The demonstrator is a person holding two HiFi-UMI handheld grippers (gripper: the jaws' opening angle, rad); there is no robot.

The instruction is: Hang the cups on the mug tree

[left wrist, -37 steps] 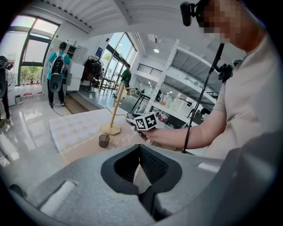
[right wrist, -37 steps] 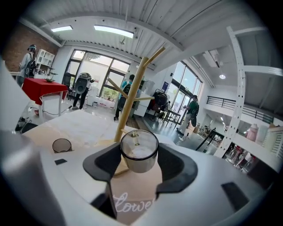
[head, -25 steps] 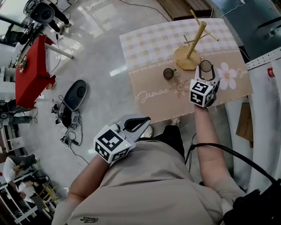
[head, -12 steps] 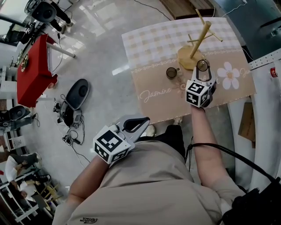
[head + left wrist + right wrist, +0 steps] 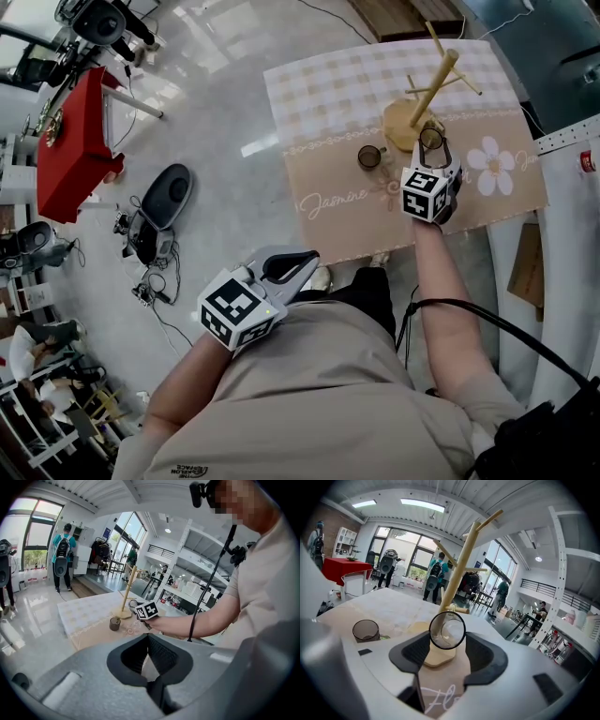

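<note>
A wooden mug tree (image 5: pixel 433 80) stands at the far side of the cloth-covered table (image 5: pixel 328 89). My right gripper (image 5: pixel 432 141) holds a clear glass cup (image 5: pixel 431 139) on its side just in front of the tree's base, and its jaws are closing on the cup. In the right gripper view the cup (image 5: pixel 447 630) sits between the two pads, its rim facing me, just below a low peg (image 5: pixel 459 610) of the tree (image 5: pixel 461 564). A dark smoked cup (image 5: pixel 370 157) stands upright on the table left of the tree. My left gripper (image 5: pixel 298 262) hangs by the person's waist, shut and empty.
The table's near edge runs under my right forearm. A red table (image 5: pixel 70 141) and a black device (image 5: pixel 159 202) with cables are on the floor to the left. A white frame (image 5: pixel 562 234) stands right of the table. People walk far off.
My right gripper has carried the glass cup a little farther from the person, closer to the tree's base. The left gripper has stayed where it was.
</note>
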